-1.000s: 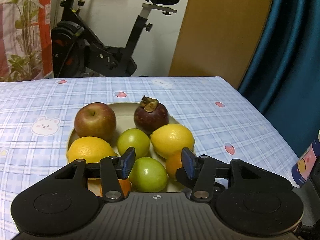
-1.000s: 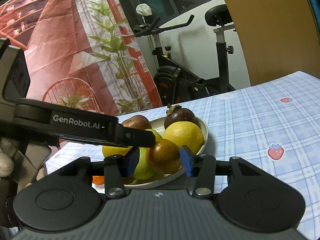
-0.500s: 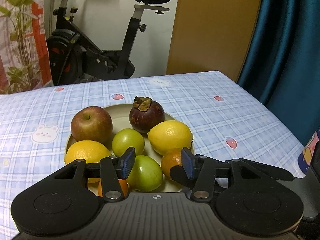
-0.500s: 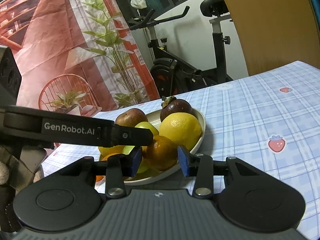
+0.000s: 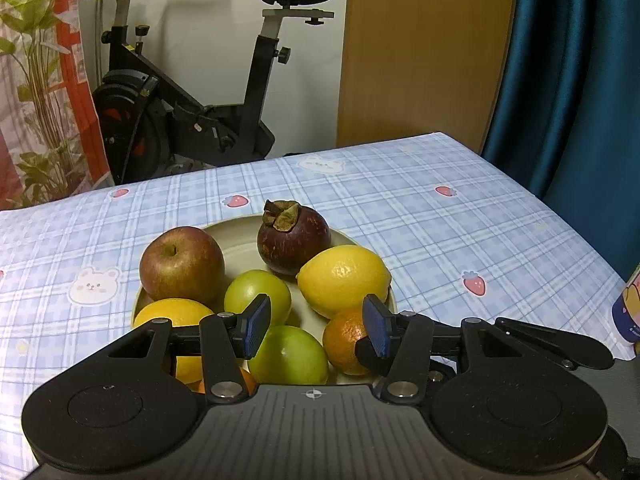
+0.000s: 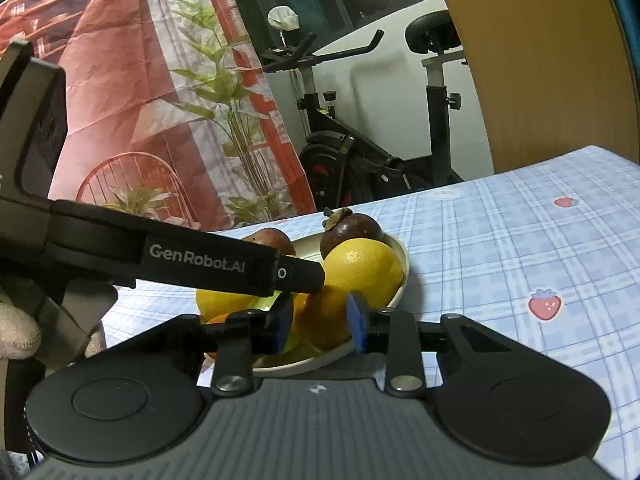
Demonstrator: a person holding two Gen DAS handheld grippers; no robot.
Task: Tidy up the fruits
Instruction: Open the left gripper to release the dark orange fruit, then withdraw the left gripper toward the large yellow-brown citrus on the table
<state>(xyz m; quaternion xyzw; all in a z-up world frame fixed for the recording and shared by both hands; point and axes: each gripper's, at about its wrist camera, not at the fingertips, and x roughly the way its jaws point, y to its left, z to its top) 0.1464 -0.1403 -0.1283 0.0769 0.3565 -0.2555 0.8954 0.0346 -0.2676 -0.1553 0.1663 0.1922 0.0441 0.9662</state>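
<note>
You are working over a table (image 5: 460, 216) that is wearing a pale blue checked cloth printed with strawberries and small bears. A cream plate (image 5: 236, 240) is sitting directly on it, low and centre in the left wrist view, carrying the fruit. At the far right edge of that frame, a small printed container (image 5: 628, 312) is standing on the cloth, mostly cut off.

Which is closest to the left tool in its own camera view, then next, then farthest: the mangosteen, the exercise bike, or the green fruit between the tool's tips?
1. Green fruit, between the left tool tips.
2. Mangosteen, on the plate's far side.
3. Exercise bike, beyond the table.
</note>
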